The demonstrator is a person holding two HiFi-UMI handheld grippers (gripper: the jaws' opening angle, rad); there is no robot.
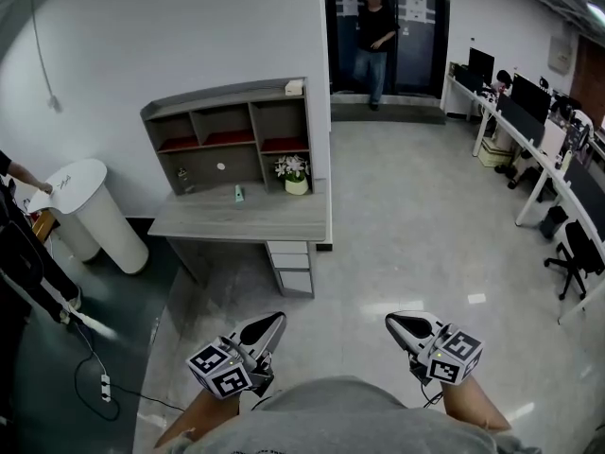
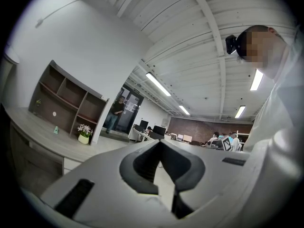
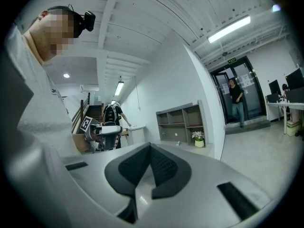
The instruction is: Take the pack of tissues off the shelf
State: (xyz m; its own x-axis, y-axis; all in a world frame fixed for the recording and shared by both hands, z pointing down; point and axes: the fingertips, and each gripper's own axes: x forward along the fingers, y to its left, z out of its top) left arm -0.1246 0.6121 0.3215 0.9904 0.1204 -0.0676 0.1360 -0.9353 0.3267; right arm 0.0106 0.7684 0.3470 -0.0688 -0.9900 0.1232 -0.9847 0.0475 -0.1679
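The pack of tissues (image 1: 294, 86), a small pale box, lies on top of the grey shelf unit (image 1: 230, 130) at its right end, against the white wall. The shelf unit stands on a grey desk (image 1: 248, 218). Both grippers are far from it, low in the head view, close to my body. My left gripper (image 1: 277, 320) is shut with nothing in it, its jaws meeting at the tip (image 2: 159, 142). The right gripper (image 1: 390, 322) is likewise shut and empty (image 3: 150, 146). The shelf unit (image 3: 183, 122) also shows in the distance in the right gripper view.
A pot of white flowers (image 1: 294, 174) and a small green item (image 1: 239, 193) sit on the desk. A white round stand (image 1: 90, 211) is to the left. A person (image 1: 373, 41) stands in the doorway. Office desks with monitors (image 1: 539, 130) line the right side.
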